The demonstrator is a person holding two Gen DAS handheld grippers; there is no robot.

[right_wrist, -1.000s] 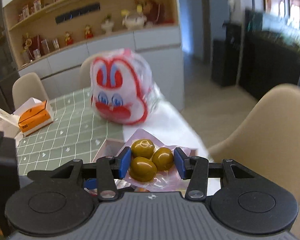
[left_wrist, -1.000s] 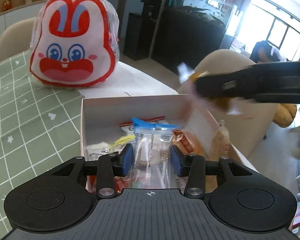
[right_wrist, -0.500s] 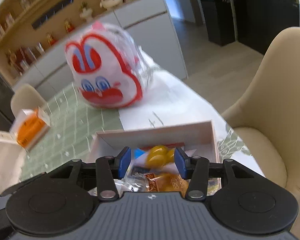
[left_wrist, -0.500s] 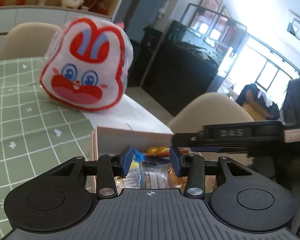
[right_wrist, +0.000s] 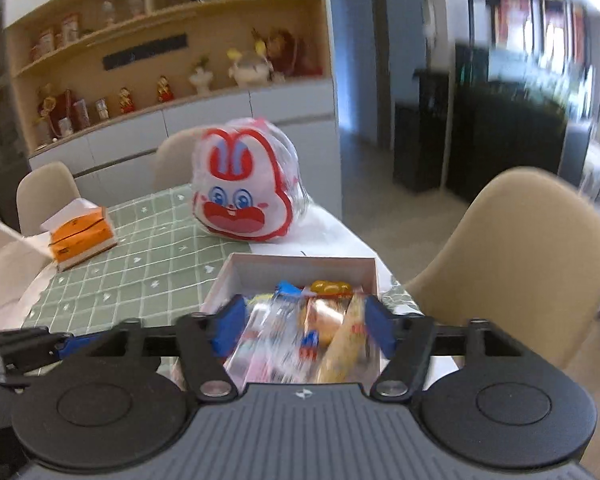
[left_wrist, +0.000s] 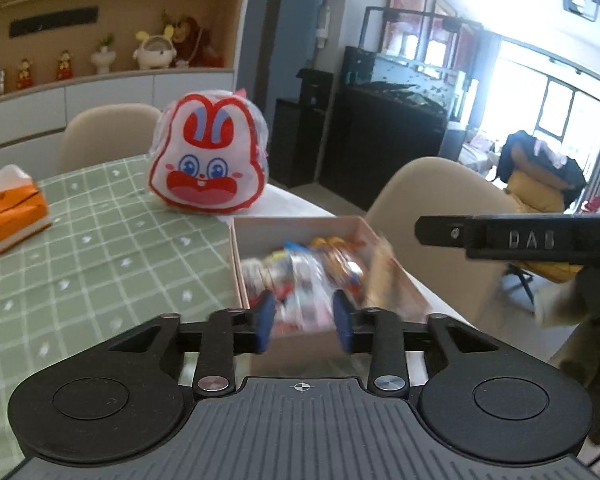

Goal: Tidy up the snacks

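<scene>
Glossy, crinkled plastic wraps the snacks (right_wrist: 300, 332) in a matt cardboard box (right_wrist: 300, 266). A smooth checked cloth (left_wrist: 100, 256) covers the desk.

Rabbit-face bag (left_wrist: 208, 160) and orange tissue pack (left_wrist: 10, 210) on green tablecloth (left_wrist: 92, 264).

left gripper (left_wrist: 303, 322) level, jaws parted and empty, right gripper (right_wrist: 302, 330) jaws spread wide, empty, pointing forward beside it
</scene>
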